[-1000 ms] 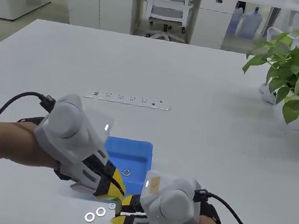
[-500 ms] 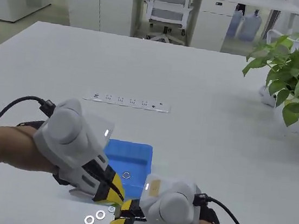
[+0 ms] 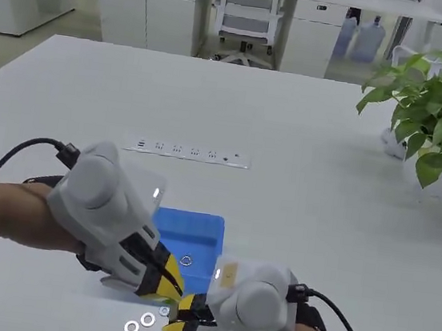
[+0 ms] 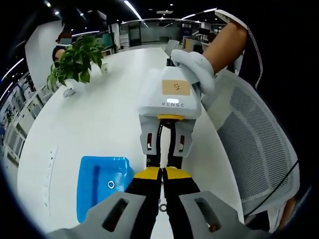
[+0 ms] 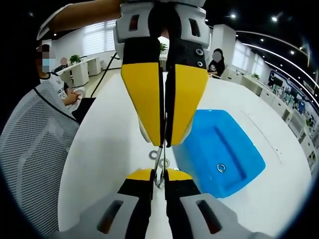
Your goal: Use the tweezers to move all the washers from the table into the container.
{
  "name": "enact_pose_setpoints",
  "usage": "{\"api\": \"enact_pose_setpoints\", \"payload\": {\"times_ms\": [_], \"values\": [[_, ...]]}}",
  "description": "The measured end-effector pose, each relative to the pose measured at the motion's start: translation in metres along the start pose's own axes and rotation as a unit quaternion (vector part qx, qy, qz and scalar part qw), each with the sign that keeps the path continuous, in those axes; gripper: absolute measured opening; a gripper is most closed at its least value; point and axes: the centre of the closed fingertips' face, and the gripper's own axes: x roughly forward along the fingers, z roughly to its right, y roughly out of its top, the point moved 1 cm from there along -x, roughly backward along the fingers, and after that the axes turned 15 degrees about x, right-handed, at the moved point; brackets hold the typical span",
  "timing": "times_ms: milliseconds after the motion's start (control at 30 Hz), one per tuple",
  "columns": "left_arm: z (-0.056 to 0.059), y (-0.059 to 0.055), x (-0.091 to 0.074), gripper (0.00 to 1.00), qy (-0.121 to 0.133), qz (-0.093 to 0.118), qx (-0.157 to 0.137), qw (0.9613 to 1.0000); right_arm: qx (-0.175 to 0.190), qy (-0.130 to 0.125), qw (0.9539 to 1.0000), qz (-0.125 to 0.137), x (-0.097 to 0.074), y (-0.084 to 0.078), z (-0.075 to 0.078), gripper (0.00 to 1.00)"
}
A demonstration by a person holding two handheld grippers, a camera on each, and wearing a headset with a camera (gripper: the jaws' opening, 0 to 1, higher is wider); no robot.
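The right gripper has its yellow-tipped jaws pinched on a pair of thin metal tweezers, which run forward out of the jaws. The left gripper faces it tip to tip, its jaws drawn almost together. The tweezers reach up into the slit between them, though whether they grip the tweezers cannot be told. In the head view both grippers meet low over the white table, just at the near edge of the blue container. One washer lies inside the container. Three more washers lie in a short row on the table, just beside the tips. A white power strip lies beyond the container.
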Motion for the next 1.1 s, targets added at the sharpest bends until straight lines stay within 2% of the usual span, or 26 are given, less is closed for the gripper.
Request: {"api": "enact_pose_setpoints", "payload": {"times_ms": [600,833,1100], "values": [[-0.013,0.024,-0.027,0.05,0.004,0.001,0.015,0.9999,-0.005,-0.012,0.9998,0.014,-0.020,0.032,0.006,0.09],[-0.025,0.030,-0.039,0.05,0.014,0.000,0.021,0.9997,-0.013,-0.018,0.9995,0.021,-0.027,0.049,0.016,0.09],[-0.038,0.032,-0.047,0.05,0.019,-0.003,0.029,0.9994,-0.015,-0.022,0.9993,0.028,-0.032,0.060,0.027,0.09]]}}
